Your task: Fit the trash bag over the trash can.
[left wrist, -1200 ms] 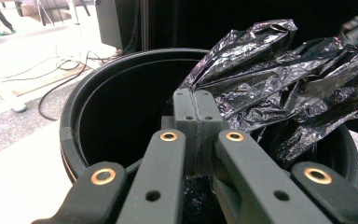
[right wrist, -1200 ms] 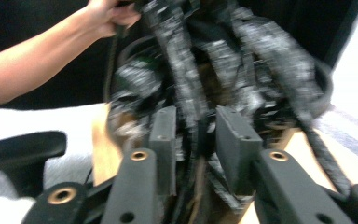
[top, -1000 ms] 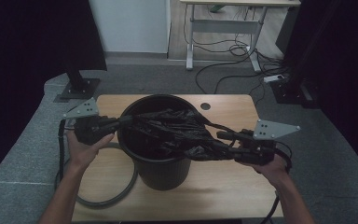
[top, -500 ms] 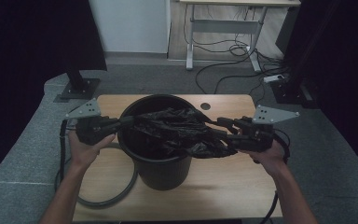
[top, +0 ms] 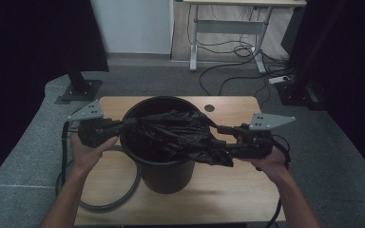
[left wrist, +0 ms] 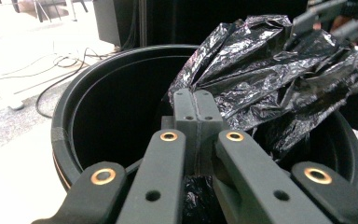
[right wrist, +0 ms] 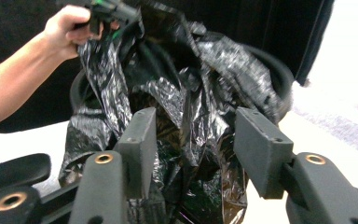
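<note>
A black bucket (top: pixel 164 171) stands in the middle of the wooden table (top: pixel 237 190). A crumpled black plastic bag (top: pixel 180 135) lies across its mouth and droops over the right rim. My left gripper (top: pixel 123 124) is at the left rim, shut on the bag's edge; its jaws (left wrist: pixel 196 100) meet with the bag (left wrist: pixel 261 70) fanning out from them. My right gripper (top: pixel 224 137) is at the bag's right end. Its jaws (right wrist: pixel 200 126) have just been opening and stand apart, with the bag (right wrist: pixel 168 98) hanging loose between them.
A grey cable loop (top: pixel 123 194) lies on the table left of and in front of the bucket. A round hole (top: pixel 209 108) sits near the table's far edge. Behind stand a desk frame (top: pixel 228 23), floor cables and a stand base (top: pixel 81 88).
The right gripper's jaws have spread wider and the bag, earlier stretched towards it, now sags over the bucket's right rim. The left gripper has stayed put.
</note>
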{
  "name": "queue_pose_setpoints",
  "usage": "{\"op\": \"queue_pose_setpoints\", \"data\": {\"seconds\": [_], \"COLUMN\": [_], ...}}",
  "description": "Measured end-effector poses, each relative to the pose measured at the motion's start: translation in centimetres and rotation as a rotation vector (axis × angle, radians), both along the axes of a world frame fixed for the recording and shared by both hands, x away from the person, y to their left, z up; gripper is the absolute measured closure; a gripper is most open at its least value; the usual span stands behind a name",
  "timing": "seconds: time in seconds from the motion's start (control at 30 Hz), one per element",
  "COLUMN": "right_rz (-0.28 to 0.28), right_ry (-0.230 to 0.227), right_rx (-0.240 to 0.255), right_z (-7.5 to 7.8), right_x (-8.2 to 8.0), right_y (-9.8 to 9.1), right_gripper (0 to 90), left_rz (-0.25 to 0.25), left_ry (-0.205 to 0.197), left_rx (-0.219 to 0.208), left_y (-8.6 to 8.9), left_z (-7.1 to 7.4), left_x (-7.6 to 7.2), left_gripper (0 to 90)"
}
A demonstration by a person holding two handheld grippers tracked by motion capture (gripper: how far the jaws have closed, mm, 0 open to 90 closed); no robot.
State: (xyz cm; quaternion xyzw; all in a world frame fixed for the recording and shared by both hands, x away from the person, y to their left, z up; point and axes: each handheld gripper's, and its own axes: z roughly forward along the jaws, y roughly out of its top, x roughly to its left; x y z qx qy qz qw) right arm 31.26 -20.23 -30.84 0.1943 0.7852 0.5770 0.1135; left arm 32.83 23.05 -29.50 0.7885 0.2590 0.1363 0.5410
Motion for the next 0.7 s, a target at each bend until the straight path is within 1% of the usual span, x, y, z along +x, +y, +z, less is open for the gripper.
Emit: {"op": "queue_pose_setpoints", "data": {"seconds": [0.13, 0.2, 0.23, 0.27, 0.3, 0.33, 0.37, 0.4, 0.43, 0.47, 0.5, 0.53, 0.57, 0.6, 0.63, 0.7], "right_rz": [0.005, -0.004, -0.013, -0.013, -0.029, -0.029, -0.048, -0.054, -0.069, -0.069, -0.093, -0.093, -0.108, -0.108, -0.109, -0.114], "right_ry": [0.005, 0.005, 0.004, 0.004, -0.019, -0.019, -0.04, -0.053, -0.072, -0.072, -0.108, -0.108, -0.127, -0.127, -0.133, -0.142], "right_rx": [-0.015, -0.024, -0.025, -0.025, -0.051, -0.051, -0.057, -0.058, -0.068, -0.068, -0.092, -0.092, -0.108, -0.108, -0.112, -0.125], "right_z": [-0.8, -1.1, -1.5, -1.5, -1.7, -1.7, -1.7, -1.7, -1.5, -1.5, -1.3, -1.3, -1.0, -1.0, -0.9, -0.8], "right_x": [-0.3, -0.2, 0.0, 0.0, 0.1, 0.1, 0.4, 0.5, 0.6, 0.6, 0.9, 0.9, 1.3, 1.3, 1.5, 2.0], "right_y": [0.7, 1.0, 1.2, 1.2, 1.5, 1.5, 1.7, 1.7, 1.7, 1.7, 1.7, 1.7, 1.5, 1.5, 1.4, 1.1], "right_gripper": [47.1, 51.9, 60.7, 60.7, 74.7, 74.7, 83.7, 86.7, 88.6, 88.6, 89.3, 89.3, 89.5, 89.5, 89.6, 89.6], "left_rz": [-0.011, -0.021, -0.025, -0.034, -0.048, -0.054, -0.058, -0.065, -0.087, -0.091, -0.086, -0.095, -0.105, -0.105, -0.103, -0.104], "left_ry": [0.001, 0.002, 0.002, 0.004, 0.007, 0.008, 0.007, 0.01, 0.022, 0.02, 0.013, 0.008, -0.001, -0.001, -0.009, -0.016], "left_rx": [-0.001, -0.002, -0.003, -0.007, -0.012, -0.018, -0.022, -0.028, -0.033, -0.036, -0.031, -0.028, -0.03, -0.03, -0.03, -0.038], "left_y": [-0.1, -0.2, -0.2, -0.2, -0.2, -0.1, -0.1, 0.0, 0.0, 0.1, 0.1, 0.1, 0.1, 0.1, 0.0, -0.1], "left_z": [0.0, 0.0, 0.0, 0.0, 0.0, 0.0, 0.1, 0.1, 0.2, 0.3, 0.4, 0.6, 1.0, 1.0, 1.2, 1.6], "left_x": [-0.2, -0.3, -0.3, -0.4, -0.4, -0.4, -0.4, -0.4, -0.3, -0.3, -0.3, -0.2, -0.1, -0.1, 0.0, 0.2], "left_gripper": [90.0, 90.0, 90.0, 90.0, 90.0, 90.0, 90.0, 90.0, 90.0, 90.0, 89.5, 89.5, 82.9, 80.7, 80.7, 75.3]}}
